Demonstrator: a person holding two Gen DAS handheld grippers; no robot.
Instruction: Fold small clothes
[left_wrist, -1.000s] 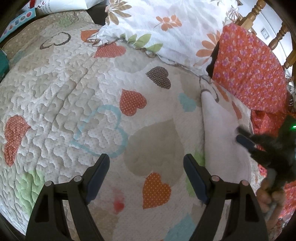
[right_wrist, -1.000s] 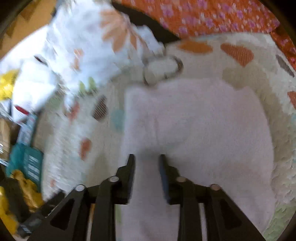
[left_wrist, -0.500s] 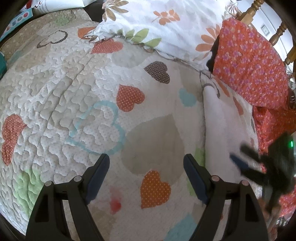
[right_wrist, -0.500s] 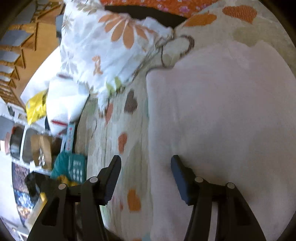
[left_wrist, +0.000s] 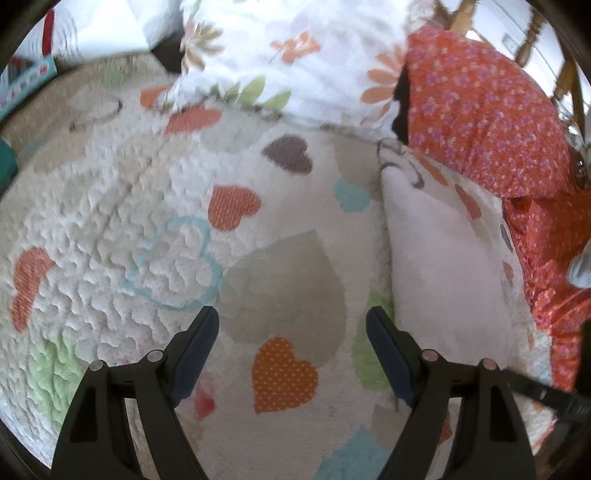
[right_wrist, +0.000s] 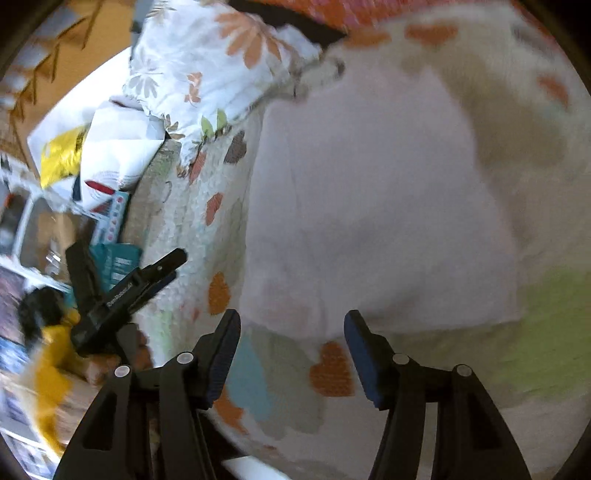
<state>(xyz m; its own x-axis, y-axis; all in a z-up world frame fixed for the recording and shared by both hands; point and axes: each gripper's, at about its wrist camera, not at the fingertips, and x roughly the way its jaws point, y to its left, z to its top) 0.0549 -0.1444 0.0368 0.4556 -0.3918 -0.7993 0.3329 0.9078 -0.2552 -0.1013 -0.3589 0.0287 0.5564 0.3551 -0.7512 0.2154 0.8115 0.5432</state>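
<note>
A white folded garment (right_wrist: 369, 203) lies flat on the heart-patterned quilt (left_wrist: 110, 221). In the left wrist view the garment (left_wrist: 443, 258) sits to the right of my left gripper (left_wrist: 291, 314), which is open over bare quilt with nothing between its fingers. My right gripper (right_wrist: 291, 317) hovers just short of the garment's near edge. Its jaws are opening, with only quilt showing between them. The left gripper (right_wrist: 129, 254) also shows at the left of the right wrist view, held by a hand in a yellow sleeve (right_wrist: 51, 369).
A floral pillow (left_wrist: 295, 55) and an orange flowered cloth (left_wrist: 480, 110) lie along the far side of the bed, with wooden posts (left_wrist: 532, 33) behind. Bags and boxes (right_wrist: 110, 147) are stacked beyond the bed's left edge.
The right gripper has drawn back off the white garment and its jaws have spread wider. It has left the left wrist view. The left gripper has shifted slightly and stays open.
</note>
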